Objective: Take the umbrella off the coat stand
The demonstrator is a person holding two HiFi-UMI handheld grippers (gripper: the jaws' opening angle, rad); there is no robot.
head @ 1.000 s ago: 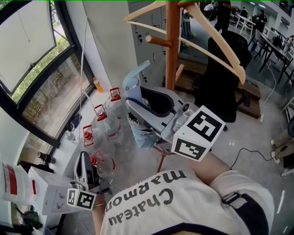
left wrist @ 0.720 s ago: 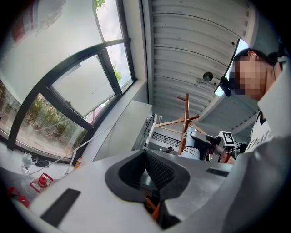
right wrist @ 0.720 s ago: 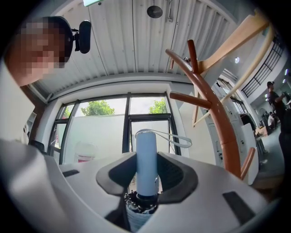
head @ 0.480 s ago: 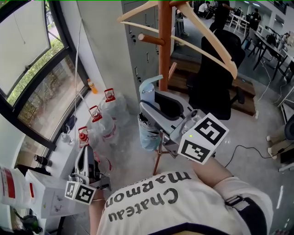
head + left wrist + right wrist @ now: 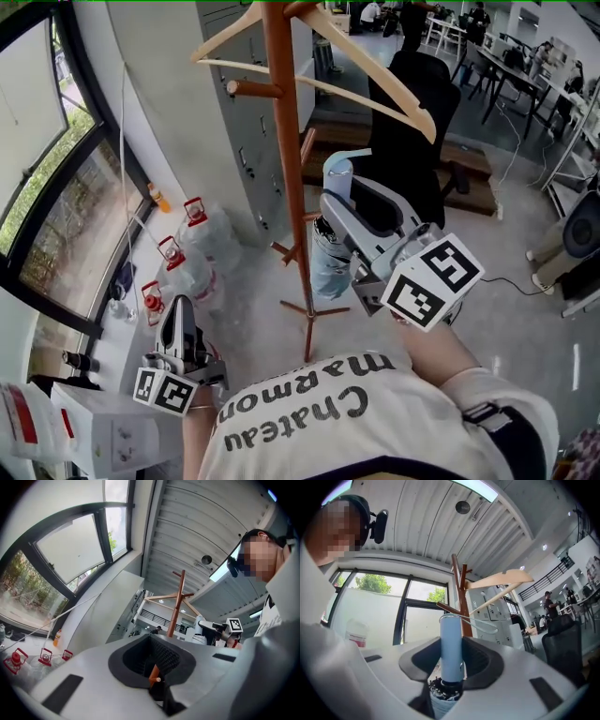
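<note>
So, quick rundown of where things stand:

- The right hand-held gripper (image 5: 343, 195) is clamped on the umbrella (image 5: 330, 267). Its jaws squeeze the light blue handle (image 5: 451, 646), which sticks up past them.
- The folded patterned canopy hangs below those jaws, and a thin cord loop (image 5: 485, 624) comes off the top of the handle.
- The umbrella is clear of the coat stand (image 5: 286, 159) and touches none of its pegs. In the head view the brown pole stands just to the left of the right hand-held gripper.
- Two wooden hangers (image 5: 375, 61) sit up on the stand, above and beyond that gripper.
- The left hand-held gripper (image 5: 178, 309) is down low and well off to the left of the stand. Its jaws are drawn together with nothing gripped.
- A few clear water bottles with red caps (image 5: 187, 267) sit on the floor just ahead of the left hand-held gripper, by the window.
- A black office chair (image 5: 412, 122) stands beyond the right hand-held gripper.
</note>
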